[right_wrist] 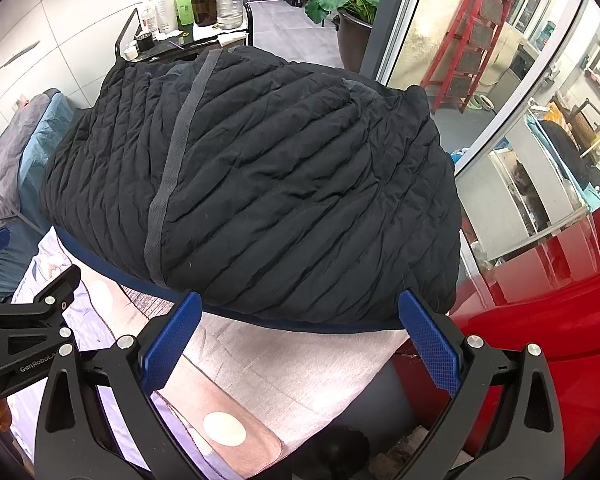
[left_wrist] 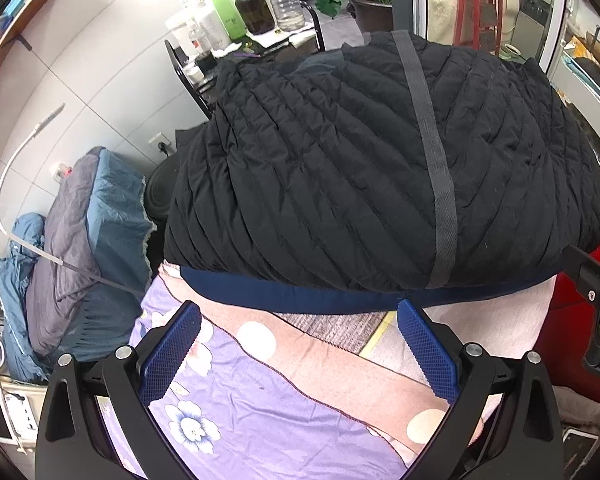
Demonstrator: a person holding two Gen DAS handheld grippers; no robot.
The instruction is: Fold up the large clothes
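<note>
— Jacket position? The black quilted jacket (left_wrist: pixel 380 168) is seen spread across the floral bedsheet (left_wrist: pixel 236 412), its navy hem (left_wrist: pixel 320 298) turned toward both claws.

— And the claws? The left gripper (left_wrist: pixel 298 354) is held wide apart with nothing between its pads, just short of the hem. The right gripper (right_wrist: pixel 300 346) is likewise spread wide and empty, near the hem's right end.

— What could be spoiled? If only the slippery outer shell is pinched, the padded layers may be left behind and the fold bunched. The right edge lies close to the bed's side, so the jacket could be dragged off.
</note>
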